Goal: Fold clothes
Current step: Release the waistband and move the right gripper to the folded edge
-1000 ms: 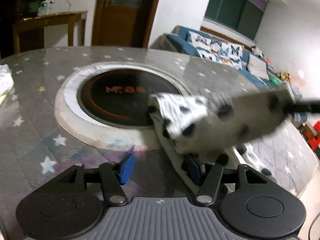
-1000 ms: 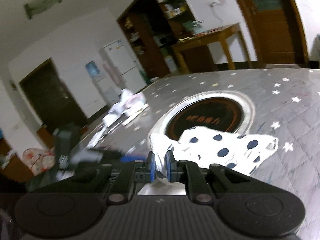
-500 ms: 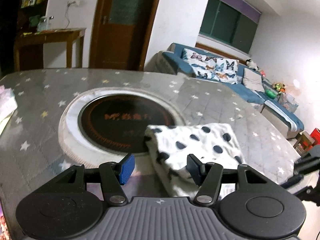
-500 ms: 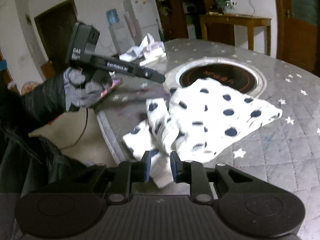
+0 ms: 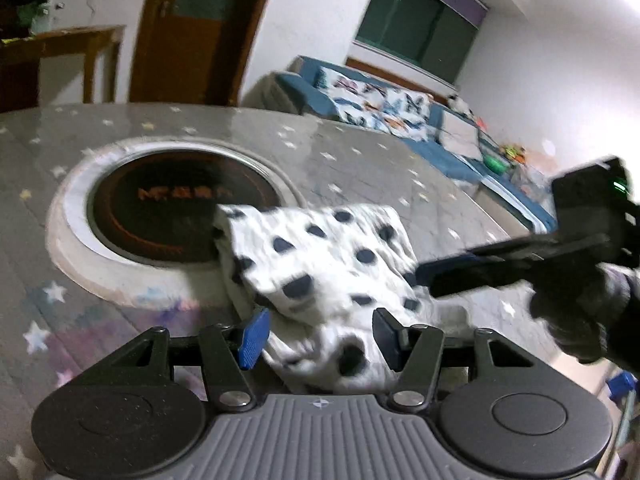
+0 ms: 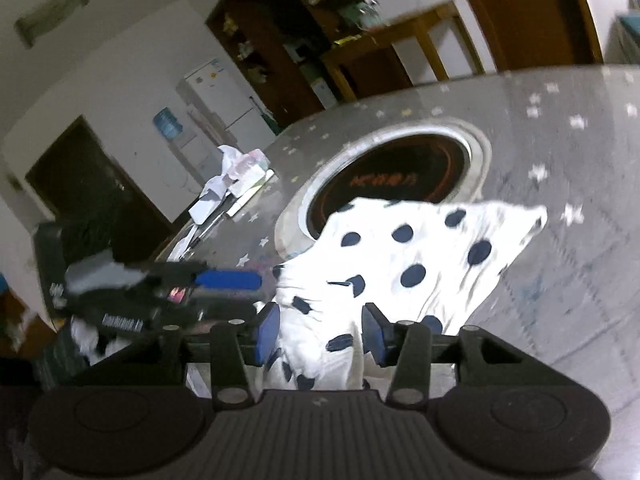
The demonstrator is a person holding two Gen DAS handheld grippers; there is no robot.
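Star-print table [image 5: 360,152], round burner inset [image 5: 176,204]; sofa [image 5: 384,100] and door [image 5: 192,28] behind.
Spotted cloth [image 5: 320,256] lies beside burner; I see left gripper [image 5: 320,336] and right gripper [image 6: 318,330] both wide, straddling its near edge.

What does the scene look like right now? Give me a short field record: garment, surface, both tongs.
garment: white cloth with dark polka dots, bunched, partly folded, near edge of table
surface: grey star-patterned tabletop with round black inset burner; cloth overlaps burner rim
left tongs: open, blue pads either side of cloth's near edge
right tongs: open, cloth between pads, not clamped
clutter: papers at far side
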